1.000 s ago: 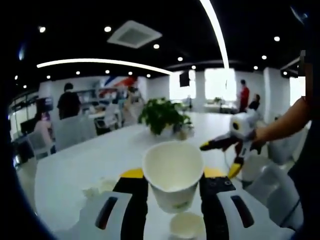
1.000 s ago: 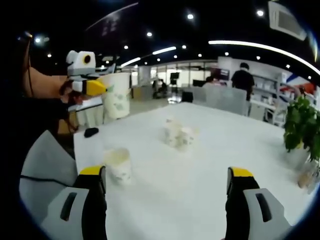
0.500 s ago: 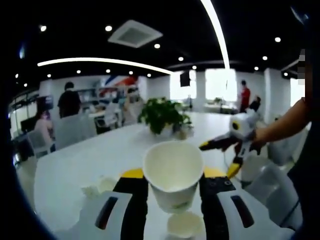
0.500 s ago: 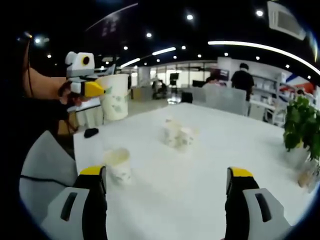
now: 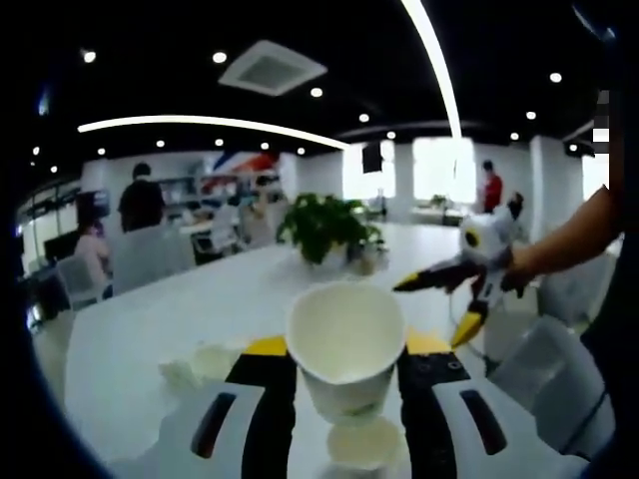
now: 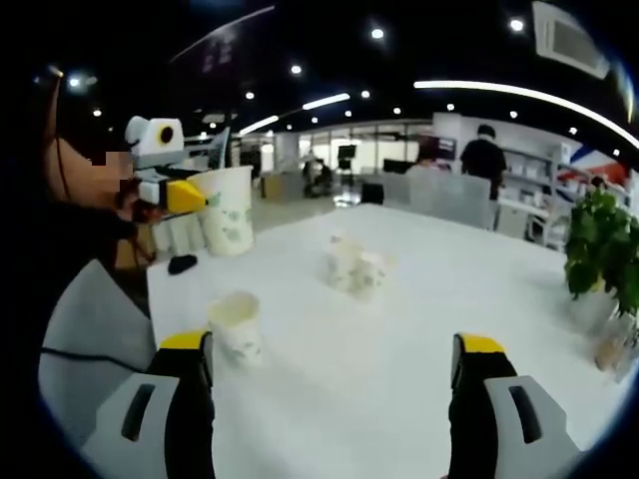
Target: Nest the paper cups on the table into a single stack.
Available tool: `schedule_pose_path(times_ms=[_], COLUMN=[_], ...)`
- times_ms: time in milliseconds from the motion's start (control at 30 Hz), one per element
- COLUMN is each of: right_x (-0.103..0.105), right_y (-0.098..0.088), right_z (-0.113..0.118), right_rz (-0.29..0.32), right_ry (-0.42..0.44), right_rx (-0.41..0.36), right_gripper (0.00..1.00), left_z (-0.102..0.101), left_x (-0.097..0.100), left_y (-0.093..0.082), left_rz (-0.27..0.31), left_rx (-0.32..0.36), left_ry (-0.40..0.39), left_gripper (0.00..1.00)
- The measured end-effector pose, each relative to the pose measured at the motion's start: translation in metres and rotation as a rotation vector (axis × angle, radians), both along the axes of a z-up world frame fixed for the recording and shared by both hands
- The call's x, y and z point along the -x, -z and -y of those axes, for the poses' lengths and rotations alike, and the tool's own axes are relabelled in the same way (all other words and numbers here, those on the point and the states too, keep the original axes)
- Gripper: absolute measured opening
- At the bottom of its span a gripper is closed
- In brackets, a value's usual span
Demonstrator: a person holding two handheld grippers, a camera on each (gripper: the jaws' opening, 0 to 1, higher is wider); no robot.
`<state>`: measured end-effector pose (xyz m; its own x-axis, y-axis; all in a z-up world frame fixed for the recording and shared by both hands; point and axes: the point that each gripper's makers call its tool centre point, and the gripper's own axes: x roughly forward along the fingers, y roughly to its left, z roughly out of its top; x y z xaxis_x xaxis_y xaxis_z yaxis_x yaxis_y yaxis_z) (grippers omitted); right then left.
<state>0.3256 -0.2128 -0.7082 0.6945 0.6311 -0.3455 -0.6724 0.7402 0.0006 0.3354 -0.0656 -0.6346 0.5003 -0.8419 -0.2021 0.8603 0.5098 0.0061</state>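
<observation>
The left hand-held gripper (image 5: 346, 374) clamps a white paper cup with green print (image 5: 345, 344) upright above the white desk (image 5: 150, 329). The right hand-held gripper (image 6: 329, 374) gapes empty; a second white paper cup (image 6: 236, 326) stands just beyond its left jaw.

One held paper cup (image 6: 227, 211), one upright cup (image 6: 236, 327), perhaps two tipped cups (image 6: 353, 267), one potted plant (image 6: 602, 261)
</observation>
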Motion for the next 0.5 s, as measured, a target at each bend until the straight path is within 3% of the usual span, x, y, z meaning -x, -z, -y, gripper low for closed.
schedule_pose_path(times_ms=[500], right_x=[0.006], right_y=[0.002], right_z=[0.001], right_rz=[-0.008], right_ry=[-0.005], right_rx=[0.004], right_gripper=[0.97], left_z=[0.003], left_x=[0.004], left_y=[0.02], left_rz=[0.001], left_rx=[0.0], left_ry=[-0.015], left_gripper=[0.38])
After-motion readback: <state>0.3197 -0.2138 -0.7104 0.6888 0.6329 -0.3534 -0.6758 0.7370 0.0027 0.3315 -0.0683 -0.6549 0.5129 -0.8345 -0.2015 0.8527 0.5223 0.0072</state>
